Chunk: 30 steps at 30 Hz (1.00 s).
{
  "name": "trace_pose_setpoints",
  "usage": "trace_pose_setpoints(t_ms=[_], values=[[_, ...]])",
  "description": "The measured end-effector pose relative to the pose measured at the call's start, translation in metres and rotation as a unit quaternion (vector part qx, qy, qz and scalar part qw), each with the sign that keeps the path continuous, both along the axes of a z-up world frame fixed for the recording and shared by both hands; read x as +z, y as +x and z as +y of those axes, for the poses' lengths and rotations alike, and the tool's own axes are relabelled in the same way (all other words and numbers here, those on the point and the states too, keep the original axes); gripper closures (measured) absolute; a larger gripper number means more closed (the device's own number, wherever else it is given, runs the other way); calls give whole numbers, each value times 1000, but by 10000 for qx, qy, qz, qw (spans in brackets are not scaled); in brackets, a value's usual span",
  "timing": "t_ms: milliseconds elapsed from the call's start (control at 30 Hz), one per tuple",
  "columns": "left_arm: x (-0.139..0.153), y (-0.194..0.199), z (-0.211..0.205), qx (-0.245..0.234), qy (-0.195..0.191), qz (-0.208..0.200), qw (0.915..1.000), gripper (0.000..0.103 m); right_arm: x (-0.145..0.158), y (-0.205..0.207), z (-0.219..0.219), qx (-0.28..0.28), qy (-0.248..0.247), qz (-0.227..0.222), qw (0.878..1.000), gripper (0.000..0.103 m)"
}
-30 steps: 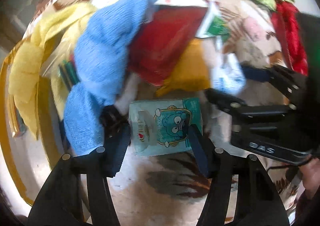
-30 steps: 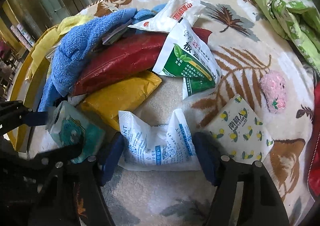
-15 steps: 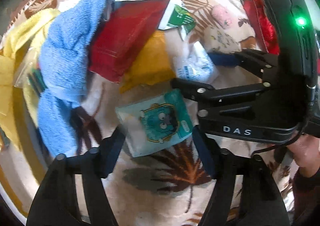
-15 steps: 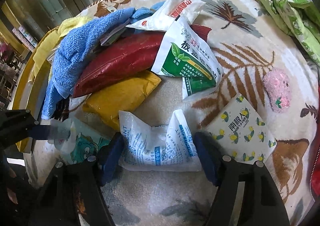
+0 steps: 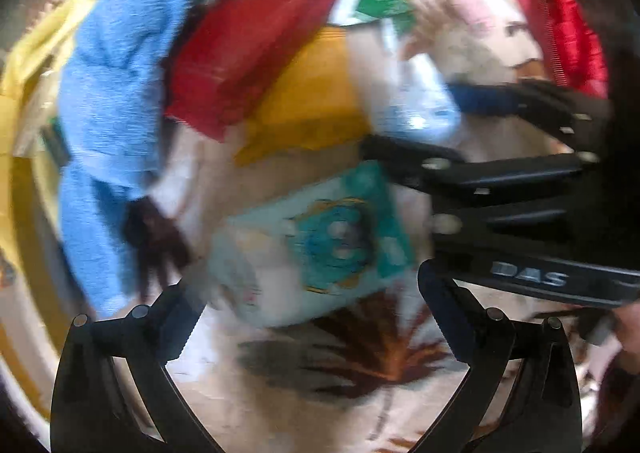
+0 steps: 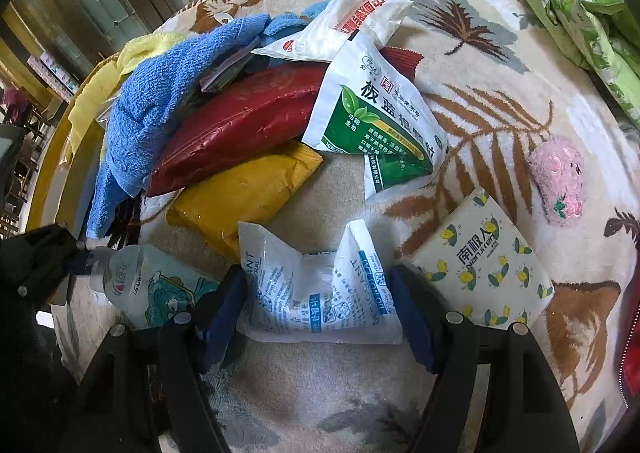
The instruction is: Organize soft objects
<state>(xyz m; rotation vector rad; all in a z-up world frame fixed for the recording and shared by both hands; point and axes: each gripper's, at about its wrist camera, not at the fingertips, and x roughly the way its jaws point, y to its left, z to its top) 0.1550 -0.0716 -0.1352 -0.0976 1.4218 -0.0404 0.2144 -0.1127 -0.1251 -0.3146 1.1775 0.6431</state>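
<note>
A teal tissue pack point(image 5: 316, 245) with a cartoon face lies on the leaf-patterned blanket point(image 5: 340, 381). My left gripper point(image 5: 308, 305) points straight down over it. Its jaws are opening wide; the pack sits between them, and neither pad presses on it. The view is blurred. The same pack point(image 6: 152, 293) shows at the lower left of the right wrist view. My right gripper point(image 6: 316, 309) has its blue pads against both sides of a white packet point(image 6: 320, 289) with blue print, which is buckled in the middle and rests on the blanket.
Piled behind are a blue towel point(image 6: 160, 113), a red pouch point(image 6: 240, 125), a yellow pouch point(image 6: 240, 193) and a green-and-white packet point(image 6: 372, 125). A lemon-print tissue pack point(image 6: 480, 265) and a pink plush point(image 6: 560, 173) lie to the right. Green bedding point(image 6: 580, 1) fills the far right corner.
My left gripper's jaws have spread from a grip on the teal pack to wide apart, and the pack now lies free on the blanket. The right gripper has stayed put.
</note>
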Motion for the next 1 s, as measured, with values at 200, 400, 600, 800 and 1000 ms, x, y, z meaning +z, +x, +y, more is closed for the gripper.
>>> trace_pose_setpoints(t_ms=[200,400,600,800,1000], values=[[3,7,-1,169,592,-103,9980,2,0,-1,1,-87,-50,-96,9999,31],[4,13,-5,163,592,-92,9981,16,1,-11,0,-145,-115,-304,9994,51],[8,12,12,352,67,-200,9992,23,2,-18,0,-154,-214,-401,9988,55],[22,-14,45,554,-565,-354,9962,54,3,-20,-4,-261,-121,-408,9988,55],[21,-19,43,456,-411,-394,9973,61,4,-19,-8,-361,-3,-369,9987,55]])
